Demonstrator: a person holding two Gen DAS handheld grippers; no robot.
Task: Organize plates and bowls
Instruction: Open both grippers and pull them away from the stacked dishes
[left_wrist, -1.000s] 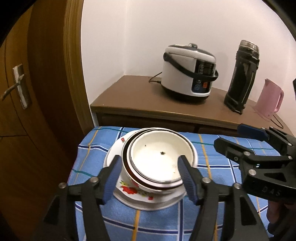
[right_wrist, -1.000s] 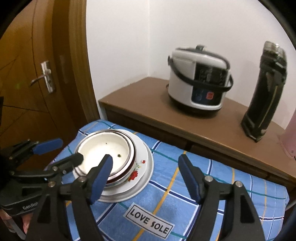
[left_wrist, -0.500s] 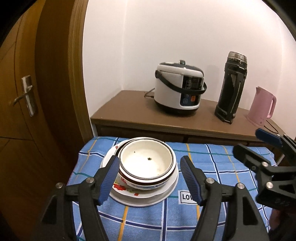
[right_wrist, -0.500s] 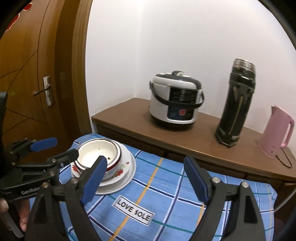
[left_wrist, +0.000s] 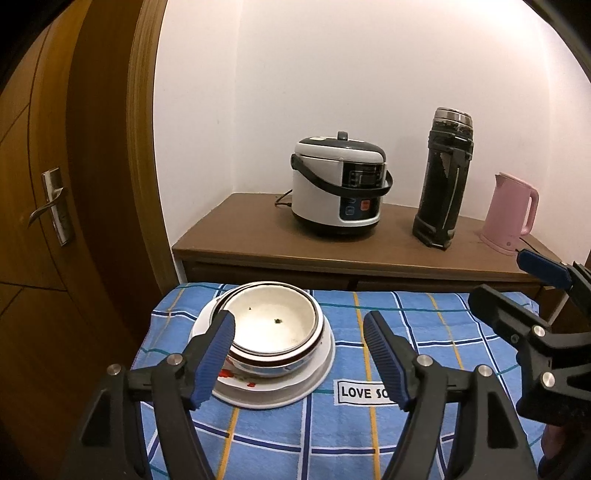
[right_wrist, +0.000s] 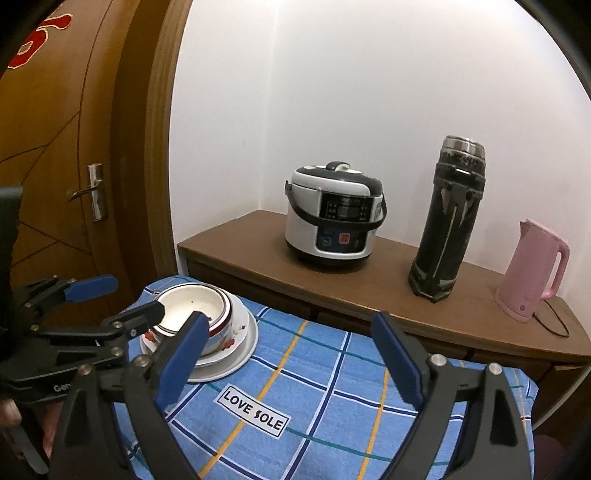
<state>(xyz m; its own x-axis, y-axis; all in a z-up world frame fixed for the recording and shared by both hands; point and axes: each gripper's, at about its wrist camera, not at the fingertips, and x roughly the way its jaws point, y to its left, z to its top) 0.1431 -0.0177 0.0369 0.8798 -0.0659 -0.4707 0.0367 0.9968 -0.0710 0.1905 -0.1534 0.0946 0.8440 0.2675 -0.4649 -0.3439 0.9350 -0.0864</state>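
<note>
Both grippers have pulled back from the stack (left_wrist: 271, 334), which now sits smaller at lower left of each view: bowls nested on plates, on the blue cloth (left_wrist: 424, 321). Left gripper (left_wrist: 299, 354) and right gripper (right_wrist: 291, 363) gape wide, empty. Stacking looks finished.

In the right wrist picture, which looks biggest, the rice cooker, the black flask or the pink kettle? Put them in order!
As they look there:
1. Rice cooker, widest and bulkiest.
2. Black flask, tallest but thin, so first place is close.
3. Pink kettle, smallest.
All stand about equally far away.
</note>
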